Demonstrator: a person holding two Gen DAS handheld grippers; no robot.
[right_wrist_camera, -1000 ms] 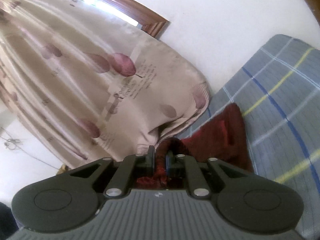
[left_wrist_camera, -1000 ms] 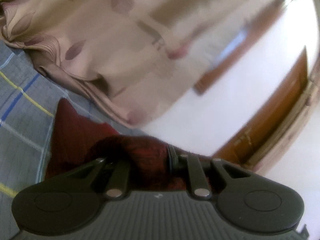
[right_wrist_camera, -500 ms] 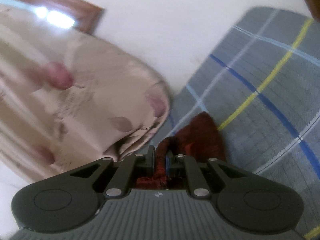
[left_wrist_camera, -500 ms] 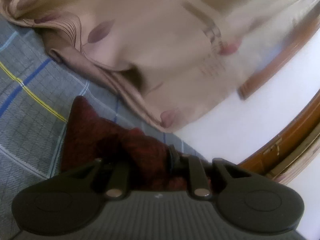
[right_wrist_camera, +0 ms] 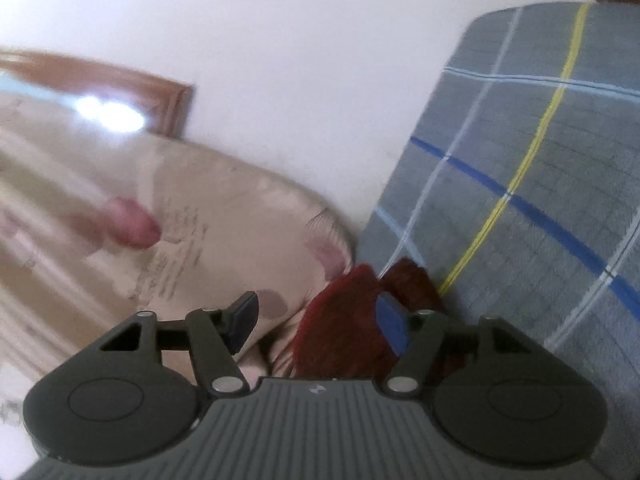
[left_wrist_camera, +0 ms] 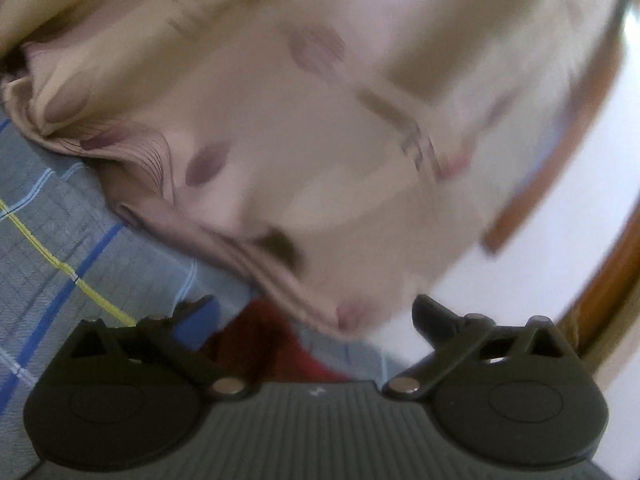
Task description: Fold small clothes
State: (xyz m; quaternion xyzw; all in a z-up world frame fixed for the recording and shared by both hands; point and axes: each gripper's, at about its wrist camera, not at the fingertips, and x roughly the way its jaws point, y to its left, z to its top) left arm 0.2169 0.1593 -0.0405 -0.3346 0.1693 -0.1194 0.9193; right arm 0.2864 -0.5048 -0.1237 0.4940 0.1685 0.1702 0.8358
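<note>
A small dark red garment (left_wrist_camera: 260, 344) lies on the grey plaid bedsheet (left_wrist_camera: 60, 232), low in the left wrist view, just beyond my open left gripper (left_wrist_camera: 316, 316). The fingers stand wide apart and hold nothing. In the right wrist view the same red garment (right_wrist_camera: 344, 332) lies between and below the spread fingers of my open right gripper (right_wrist_camera: 320, 320), whose blue pads (right_wrist_camera: 394, 332) show. The cloth looks bunched near the bed's edge by the curtain. Both views are blurred.
A beige curtain with mauve leaf print (left_wrist_camera: 320, 120) hangs onto the bed's far edge; it also shows in the right wrist view (right_wrist_camera: 160, 240). Behind are a white wall (right_wrist_camera: 320, 40), a wooden window frame (right_wrist_camera: 176, 96) and wooden door trim (left_wrist_camera: 600, 300).
Both grippers were shut on the red garment; now both have opened and let it go. The garment lies lower on the sheet and both cameras have swung.
</note>
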